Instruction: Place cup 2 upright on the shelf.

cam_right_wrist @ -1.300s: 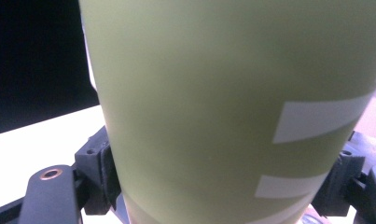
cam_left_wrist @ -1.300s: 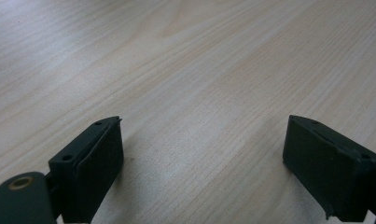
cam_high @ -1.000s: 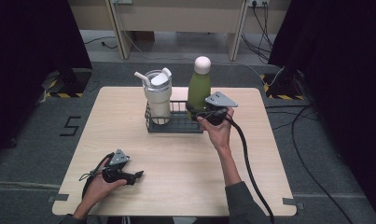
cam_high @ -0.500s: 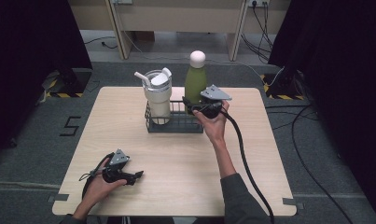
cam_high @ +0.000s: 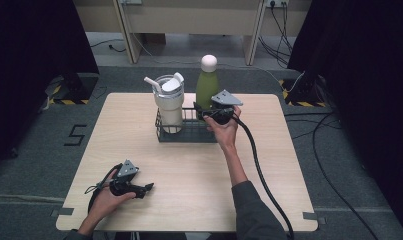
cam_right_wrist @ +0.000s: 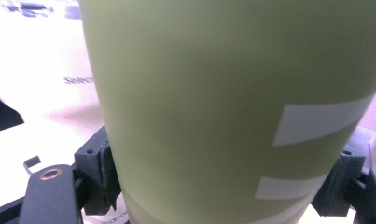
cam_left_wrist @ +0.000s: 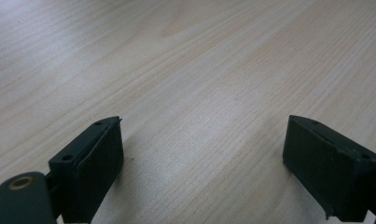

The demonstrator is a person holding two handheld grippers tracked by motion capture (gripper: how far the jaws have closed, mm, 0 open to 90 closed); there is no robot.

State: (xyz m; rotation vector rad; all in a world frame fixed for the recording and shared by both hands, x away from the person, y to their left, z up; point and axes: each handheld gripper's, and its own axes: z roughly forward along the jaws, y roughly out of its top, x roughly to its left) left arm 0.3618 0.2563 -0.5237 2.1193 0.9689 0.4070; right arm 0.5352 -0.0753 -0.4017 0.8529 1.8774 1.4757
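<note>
A tall green bottle [cam_high: 206, 89] with a white round cap stands upright at the right end of a black wire basket [cam_high: 186, 135]. My right gripper [cam_high: 205, 112] is shut on its lower body, and the hand hides the bottle's base. In the right gripper view the green bottle [cam_right_wrist: 223, 93] sits between both pads [cam_right_wrist: 99, 172], with white stripes on its side. A white tumbler [cam_high: 169, 107] with lid and straw stands in the basket's left end. My left gripper [cam_high: 148, 188] rests open near the table's front left; its jaws [cam_left_wrist: 204, 154] hold nothing over bare wood.
The light wooden table [cam_high: 199, 175] has free room in front of the basket and on both sides. The white tumbler [cam_right_wrist: 36, 70] stands close beside the bottle. A thick black cable [cam_high: 261, 175] trails from the right gripper over the table's front right.
The right hand has carried the green bottle a little to the left, closer to the tumbler. The left hand and its gripper have stayed put.
</note>
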